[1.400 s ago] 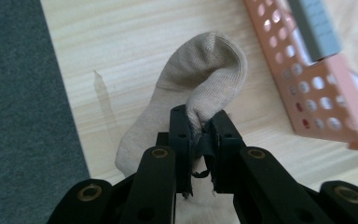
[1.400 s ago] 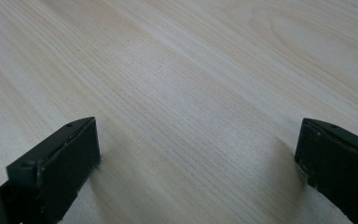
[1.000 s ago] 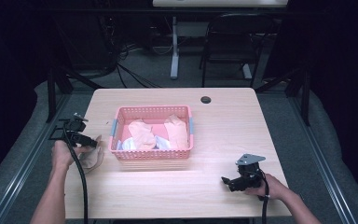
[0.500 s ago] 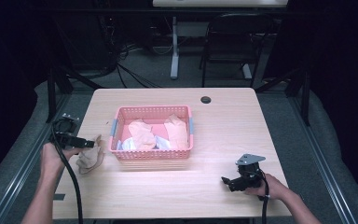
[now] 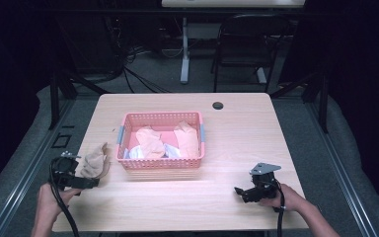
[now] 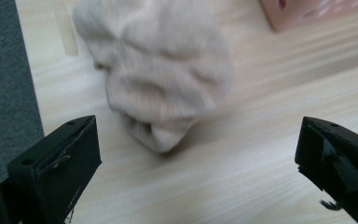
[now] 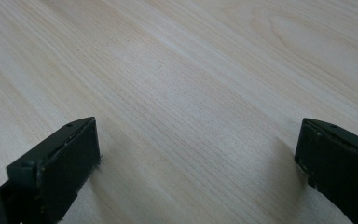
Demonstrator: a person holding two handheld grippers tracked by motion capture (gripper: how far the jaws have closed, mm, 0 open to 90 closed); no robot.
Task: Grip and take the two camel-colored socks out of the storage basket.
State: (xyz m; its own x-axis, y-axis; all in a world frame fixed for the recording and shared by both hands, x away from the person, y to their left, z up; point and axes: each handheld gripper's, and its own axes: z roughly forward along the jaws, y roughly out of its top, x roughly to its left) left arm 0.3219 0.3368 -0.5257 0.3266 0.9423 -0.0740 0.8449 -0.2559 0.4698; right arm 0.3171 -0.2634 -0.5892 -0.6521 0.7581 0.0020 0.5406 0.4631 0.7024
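Observation:
A crumpled beige sock [image 5: 94, 160] lies on the wooden table [image 5: 237, 143] just left of the pink basket [image 5: 160, 116]. My left gripper [image 5: 86, 178] sits close behind it near the table's left front corner. Its jaws have just been opening and now stand wide apart, with the sock [image 6: 168, 84] lying free a little beyond the fingertips. The left gripper [image 6: 198, 154] holds nothing. The basket contains two peach socks [image 5: 150, 140] and a white cloth [image 5: 138, 152]. My right gripper [image 5: 242, 192] rests open near the front right, and in its own view the right gripper [image 7: 198, 154] has bare wood between its jaws.
A black round grommet [image 5: 218, 105] sits near the table's far edge. A dark chair [image 5: 246, 49] and a desk leg [image 5: 184, 49] stand beyond the table. The basket's corner [image 6: 317, 9] lies right of the sock. The table's left edge runs close beside my left gripper.
My left gripper has drawn back toward the front left corner and opened, letting go of the beige sock, which now lies on the table. The right gripper has kept still.

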